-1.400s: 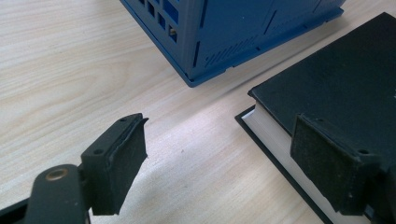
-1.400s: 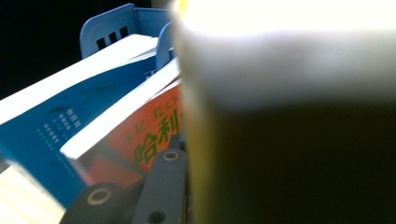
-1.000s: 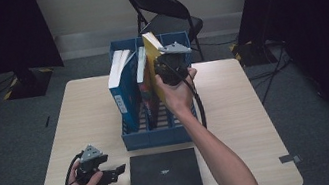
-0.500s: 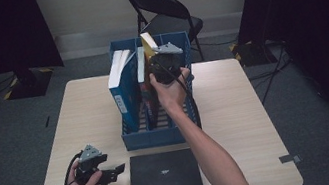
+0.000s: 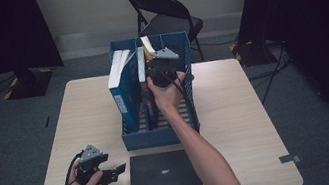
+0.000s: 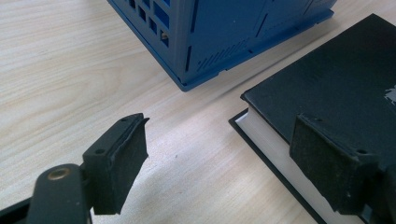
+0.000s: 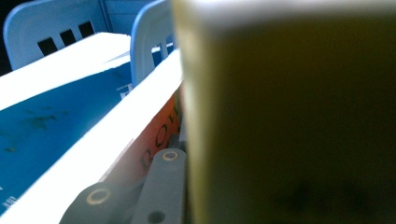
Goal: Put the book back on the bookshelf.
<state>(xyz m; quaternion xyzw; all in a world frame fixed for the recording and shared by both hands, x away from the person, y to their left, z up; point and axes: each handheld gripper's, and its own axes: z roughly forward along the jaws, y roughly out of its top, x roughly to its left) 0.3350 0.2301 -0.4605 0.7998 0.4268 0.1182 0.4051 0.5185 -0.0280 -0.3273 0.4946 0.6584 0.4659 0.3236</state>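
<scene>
Right gripper [image 5: 156,59] is clamped on the yellow book [image 5: 147,45] (fills the right of the right gripper view [image 7: 289,116]), holding it in the blue rack [image 5: 159,135] at upper centre of the high view. Left gripper [image 5: 115,171], lower left, has jaws spread wide over bare table [image 5: 236,111], gripping nothing, just beside the black book [image 5: 164,176].

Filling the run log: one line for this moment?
right claw: shut on yellow book | into blue rack | left claw: open, idle
</scene>
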